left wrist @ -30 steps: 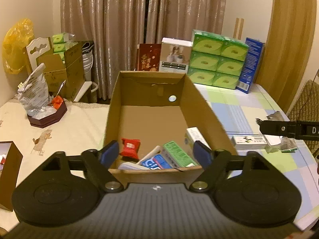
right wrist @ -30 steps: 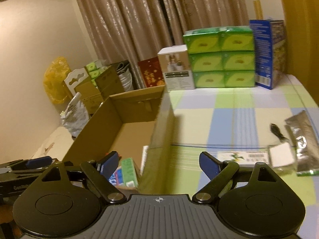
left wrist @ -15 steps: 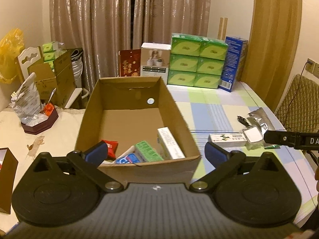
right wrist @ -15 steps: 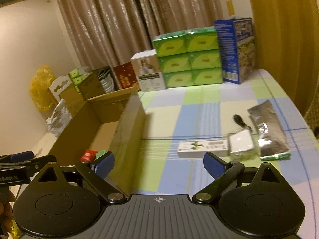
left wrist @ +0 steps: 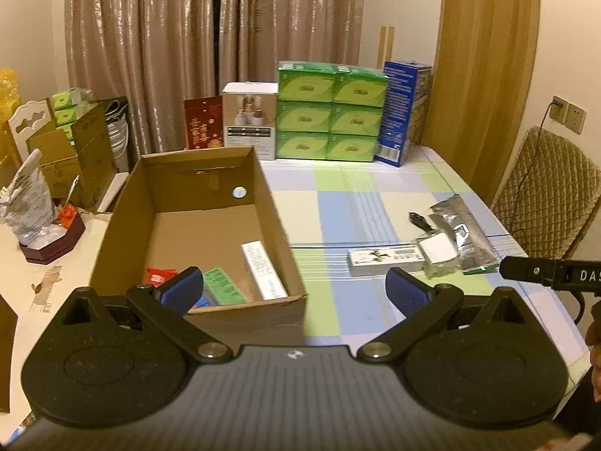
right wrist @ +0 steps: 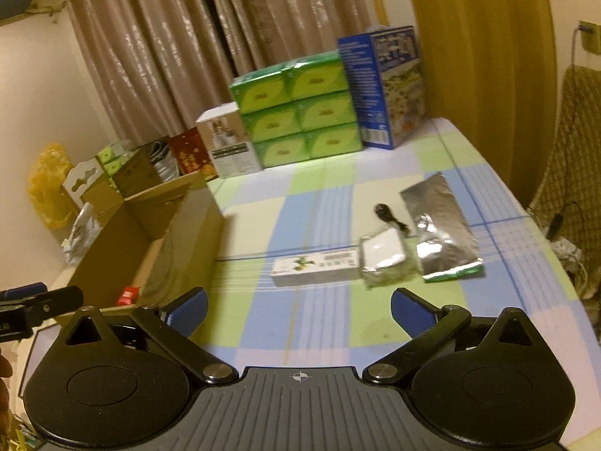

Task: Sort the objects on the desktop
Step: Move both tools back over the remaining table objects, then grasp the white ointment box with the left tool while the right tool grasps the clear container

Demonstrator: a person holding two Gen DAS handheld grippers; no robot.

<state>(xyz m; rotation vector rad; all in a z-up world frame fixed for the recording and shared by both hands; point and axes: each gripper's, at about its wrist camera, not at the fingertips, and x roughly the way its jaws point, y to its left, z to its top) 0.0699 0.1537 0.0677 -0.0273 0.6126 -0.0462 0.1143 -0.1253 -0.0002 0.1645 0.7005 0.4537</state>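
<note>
While both tongs hover spread and empty, left tongs (left wrist: 295,291) face the cardboard box (left wrist: 124,225) at the surface's (right wrist: 323,323) left edge; open checked cloth lies rightward. Right tongs (right wrist: 298,310) face the long white carton (right wrist: 314,265), long axis left-right, touching a foil packet (right wrist: 383,257); print unreadable.

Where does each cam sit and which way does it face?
Left wrist: on the left tool, looking forward over the cardboard box and checked tablecloth; shows its open blue fingers, plus the right tool's tip at the right edge.
Right wrist: on the right tool, facing the long white box and silver pouch; shows its open fingers.
Shared: the cardboard box, the long white box, the silver pouch, the green tissue packs.
</note>
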